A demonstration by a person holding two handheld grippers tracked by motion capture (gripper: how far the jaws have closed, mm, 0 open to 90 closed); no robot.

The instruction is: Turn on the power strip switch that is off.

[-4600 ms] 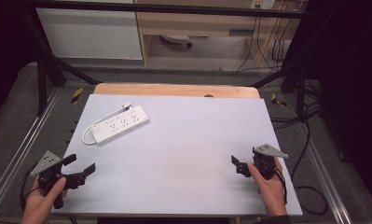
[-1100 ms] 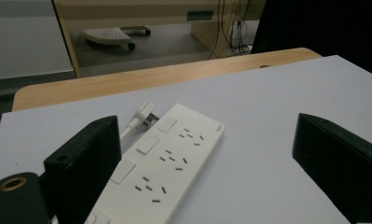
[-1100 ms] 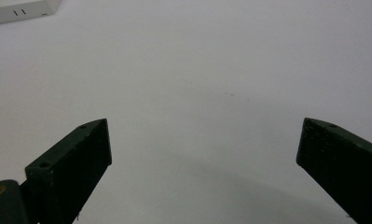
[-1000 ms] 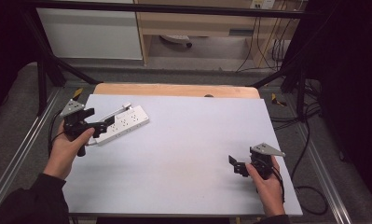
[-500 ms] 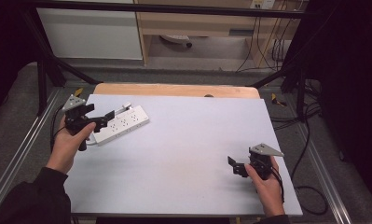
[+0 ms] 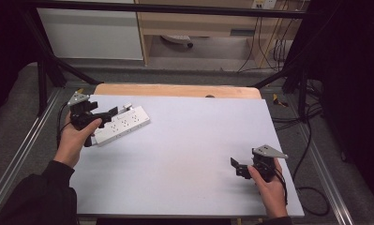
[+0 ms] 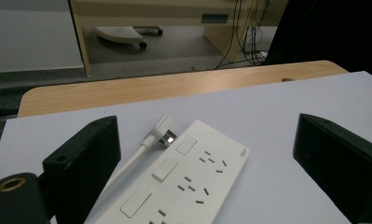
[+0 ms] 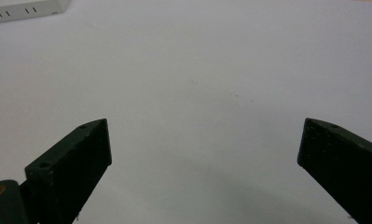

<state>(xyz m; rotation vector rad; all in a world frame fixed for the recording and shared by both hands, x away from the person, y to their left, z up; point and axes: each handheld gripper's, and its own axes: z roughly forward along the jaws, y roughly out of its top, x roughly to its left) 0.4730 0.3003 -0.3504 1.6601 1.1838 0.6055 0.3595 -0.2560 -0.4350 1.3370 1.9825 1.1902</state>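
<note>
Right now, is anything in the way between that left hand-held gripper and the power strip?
Nothing visible. The left hand-held gripper has its jaws open on either side of the power strip, with only bare table around.

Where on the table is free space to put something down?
The middle of the table is bare, between the power strip and the right claw. The far left corner is crowded: the left claw hangs open over the strip.

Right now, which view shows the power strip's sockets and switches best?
The left gripper view: the power strip lies close up between the open jaws, sockets and rocker switches distinct. The high view shows the whole strip, small, at the left gripper. The right gripper view catches one corner.
</note>
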